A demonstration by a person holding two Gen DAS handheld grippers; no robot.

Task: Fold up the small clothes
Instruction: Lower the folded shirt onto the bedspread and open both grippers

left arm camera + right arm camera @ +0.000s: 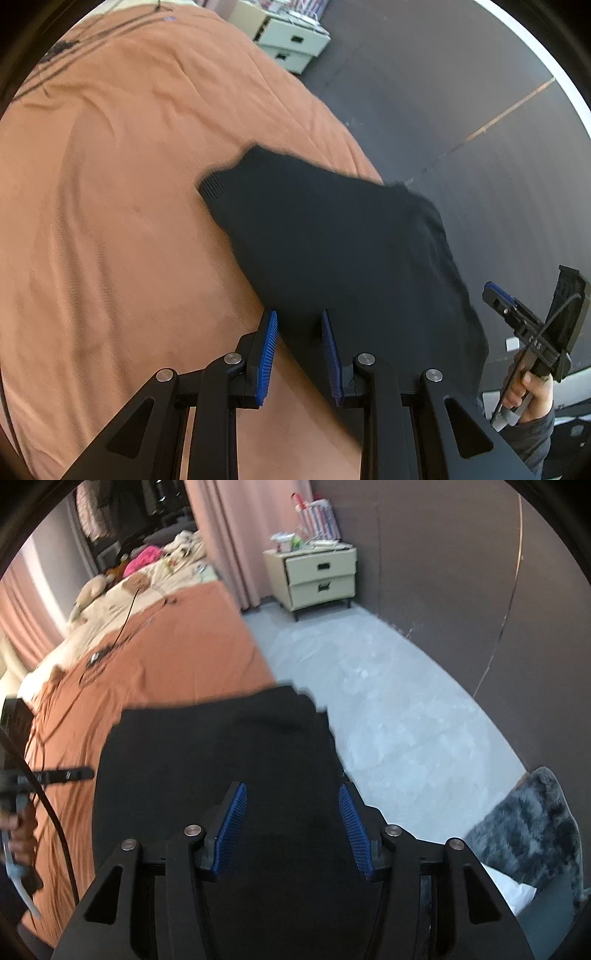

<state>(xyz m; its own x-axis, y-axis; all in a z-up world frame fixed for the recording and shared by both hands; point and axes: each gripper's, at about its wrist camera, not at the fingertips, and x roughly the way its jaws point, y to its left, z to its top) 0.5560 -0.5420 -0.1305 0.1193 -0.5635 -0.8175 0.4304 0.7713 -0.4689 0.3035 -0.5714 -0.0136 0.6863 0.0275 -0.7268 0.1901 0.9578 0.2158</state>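
lying on orange bedspread (110, 229), black garment (332, 240); both tools (299, 325) (291, 801) released; nightstand (317, 579) right-view only

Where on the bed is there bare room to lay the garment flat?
The orange sheet left of the black garment is bare. Farther up it, cables and, beyond them, toys crowd it. The garment overhangs the bed's floor-side edge.

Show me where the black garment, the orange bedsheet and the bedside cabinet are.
black garment (332, 236): left wrist view, middle of the cloth.
orange bedsheet (110, 184): left wrist view, bare part.
bedside cabinet (321, 576): right wrist view, drawer fronts.
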